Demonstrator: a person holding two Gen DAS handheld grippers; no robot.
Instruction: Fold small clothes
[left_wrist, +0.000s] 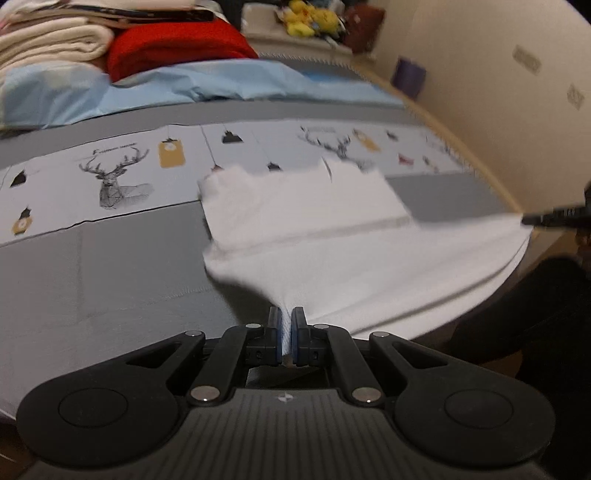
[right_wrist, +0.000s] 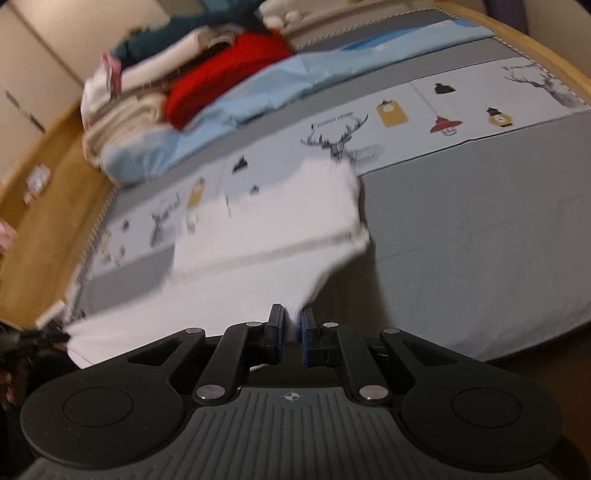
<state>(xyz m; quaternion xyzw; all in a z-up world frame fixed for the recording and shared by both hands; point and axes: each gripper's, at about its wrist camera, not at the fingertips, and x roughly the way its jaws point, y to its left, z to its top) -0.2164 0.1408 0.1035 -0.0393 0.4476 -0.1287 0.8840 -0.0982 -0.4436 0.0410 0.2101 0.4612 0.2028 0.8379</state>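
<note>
At the far left of the bed, a stack of folded laundry sits on a light blue sheet (left_wrist: 155, 88): cream towels (left_wrist: 51, 40) beside a red garment (left_wrist: 177, 48). Nearer, a printed band (left_wrist: 110, 173) with stag heads and yellow tags runs across the grey bedcover (left_wrist: 110, 266).

The left gripper (left_wrist: 286, 325) is at the near left corner of the white garment (left_wrist: 306, 229). Its jaws are pressed almost together with a pinch of white cloth bunched between the blue pads, so it has a firm hold on that corner. From the pinch the fabric fans out away from the gripper, up and to the far side, where the garment's folded part lies flat on the bedcover, reaching over the printed band.

To the right, the garment's near edge stretches taut towards the other tool, whose dark tip shows at the right rim of the left wrist view. The right gripper (right_wrist: 291, 328) has the near right corner of the same garment; its jaws are nearly closed, with a thin fold of white cloth caught between the pads. The cloth spreads from it to the left and far side. Right of the garment the grey bedcover is bare, bounded by a wooden bed frame (right_wrist: 554, 55) and a cream wall (left_wrist: 480, 74). Both views are blurred.
</note>
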